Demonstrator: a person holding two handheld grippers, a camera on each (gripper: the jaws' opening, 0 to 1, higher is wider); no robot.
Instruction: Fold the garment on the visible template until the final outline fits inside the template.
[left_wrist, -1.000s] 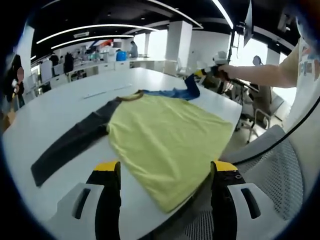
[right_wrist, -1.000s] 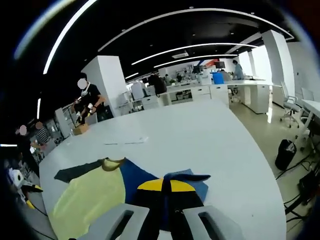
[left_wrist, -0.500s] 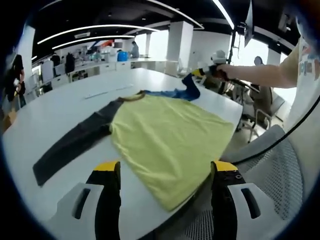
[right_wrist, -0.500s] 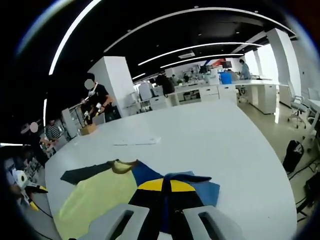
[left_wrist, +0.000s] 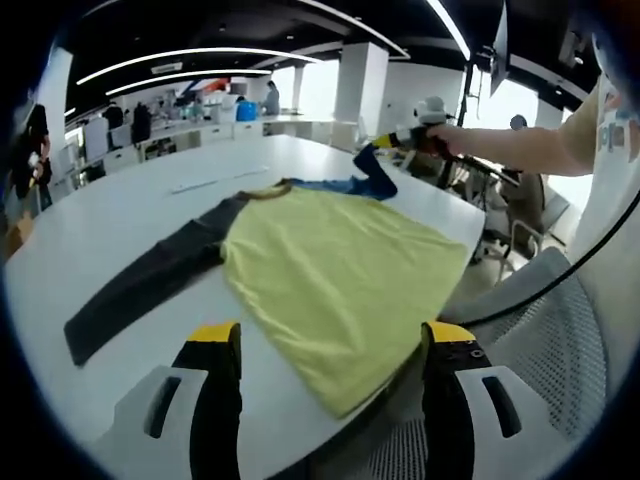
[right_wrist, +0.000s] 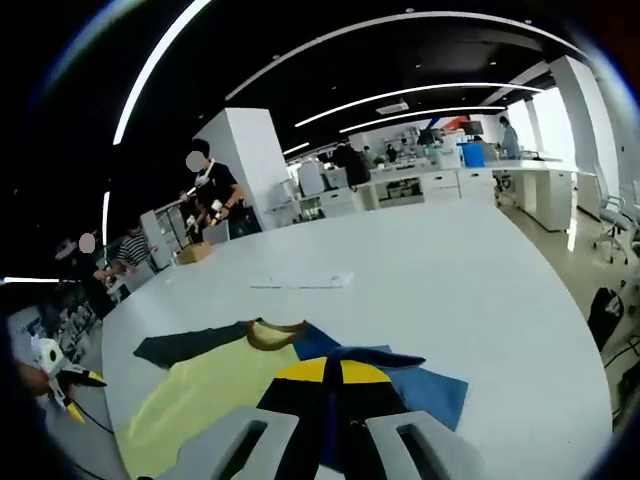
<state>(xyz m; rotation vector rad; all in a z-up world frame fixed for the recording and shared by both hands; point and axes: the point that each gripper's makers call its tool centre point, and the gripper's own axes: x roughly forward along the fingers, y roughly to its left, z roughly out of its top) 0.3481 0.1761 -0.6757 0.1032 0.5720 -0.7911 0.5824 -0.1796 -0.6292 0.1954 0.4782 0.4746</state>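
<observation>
From my left claw (left_wrist: 330, 345), jaws apart and gripping nothing, I look across the wide white bench (left_wrist: 120, 215) at the garment, a yellow-bodied long-sleeved shirt (left_wrist: 335, 265) spread flat, its hem running off the near bench edge between my jaws. Its dark grey sleeve (left_wrist: 145, 285) stretches out to the left along the bench top, and the brown collar (left_wrist: 268, 188) lies at the far end. Over on the right, my right claw (left_wrist: 392, 142) holds the blue sleeve (left_wrist: 365, 180) up off the bench, with my hand (left_wrist: 450, 140) behind it and a grey mesh chair (left_wrist: 560, 330) below. From the right claw (right_wrist: 327, 372) itself, the yellow-tipped jaws are pressed together, clamped on the blue sleeve cloth, which fans out beside them onto the bench. The left claw (right_wrist: 62, 378) shows small at the left edge there. A thin white strip (right_wrist: 300, 282) lies farther back on the bench.
</observation>
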